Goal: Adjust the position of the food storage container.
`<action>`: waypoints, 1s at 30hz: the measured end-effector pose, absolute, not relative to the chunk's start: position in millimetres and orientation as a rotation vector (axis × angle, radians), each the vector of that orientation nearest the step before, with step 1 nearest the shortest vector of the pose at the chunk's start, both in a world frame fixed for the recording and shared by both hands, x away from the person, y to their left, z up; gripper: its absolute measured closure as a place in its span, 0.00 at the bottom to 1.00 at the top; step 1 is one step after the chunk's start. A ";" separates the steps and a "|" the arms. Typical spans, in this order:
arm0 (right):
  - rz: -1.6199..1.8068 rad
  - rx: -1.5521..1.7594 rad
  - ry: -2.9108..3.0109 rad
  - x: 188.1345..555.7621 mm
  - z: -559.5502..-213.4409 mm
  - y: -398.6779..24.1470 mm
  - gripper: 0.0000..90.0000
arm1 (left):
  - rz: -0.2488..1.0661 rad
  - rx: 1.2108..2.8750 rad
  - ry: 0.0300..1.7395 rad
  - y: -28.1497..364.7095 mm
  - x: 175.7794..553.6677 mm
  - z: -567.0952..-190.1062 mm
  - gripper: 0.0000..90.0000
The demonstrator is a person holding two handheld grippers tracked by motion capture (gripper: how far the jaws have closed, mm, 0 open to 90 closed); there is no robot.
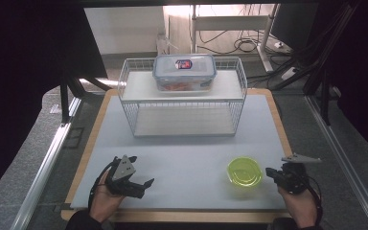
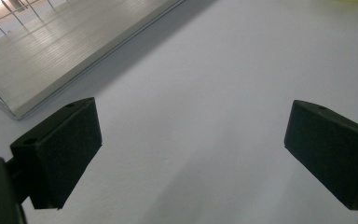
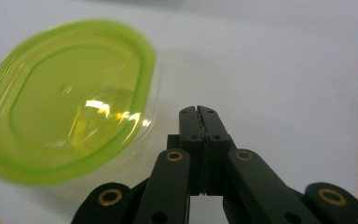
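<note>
While the right gripper (image 1: 271,172) sits clenched with nothing between its jaws, the green lid (image 1: 244,171) lies flat on the table (image 1: 187,153) just beside its tips, apart from them. Right gripper view: lid (image 3: 65,98) up-left of the shut jaws, not touching. Left gripper (image 1: 141,184) is released, jaws wide, nothing between them, low over bare table at front left. Wire rack (image 1: 182,98) stands at the back; a clear box with blue-rimmed lid (image 1: 184,72) rests on its top shelf.
</note>
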State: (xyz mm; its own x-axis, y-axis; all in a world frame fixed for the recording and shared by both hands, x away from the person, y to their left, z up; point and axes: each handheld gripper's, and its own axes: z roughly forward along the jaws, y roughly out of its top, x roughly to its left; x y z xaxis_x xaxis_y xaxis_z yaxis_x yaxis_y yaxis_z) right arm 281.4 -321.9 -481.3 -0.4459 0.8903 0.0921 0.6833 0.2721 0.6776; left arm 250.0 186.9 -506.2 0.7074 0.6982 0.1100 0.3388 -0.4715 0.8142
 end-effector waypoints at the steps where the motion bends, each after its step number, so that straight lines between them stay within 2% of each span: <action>1: 0.948 1.432 2.255 279.5 -482.8 -319.9 1.00 | 0.553 2.091 0.786 186.5 249.9 -506.3 0.04; 10: 0.961 1.411 2.343 271.5 -491.0 -301.8 1.00 | 0.553 2.100 0.777 184.4 249.7 -506.6 0.04; 30: 1.033 1.376 2.486 292.0 -507.8 -258.8 1.00 | 0.551 2.118 0.771 182.9 250.0 -507.2 0.04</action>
State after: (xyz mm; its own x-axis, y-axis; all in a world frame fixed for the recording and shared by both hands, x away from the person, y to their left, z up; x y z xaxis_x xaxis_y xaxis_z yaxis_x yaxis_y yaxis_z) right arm 292.0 -258.8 -507.8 -0.5805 0.7860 0.2128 0.7054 0.3548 0.6136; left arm 250.0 182.9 -507.2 0.7195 0.6838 0.1213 0.3362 -0.4958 0.8007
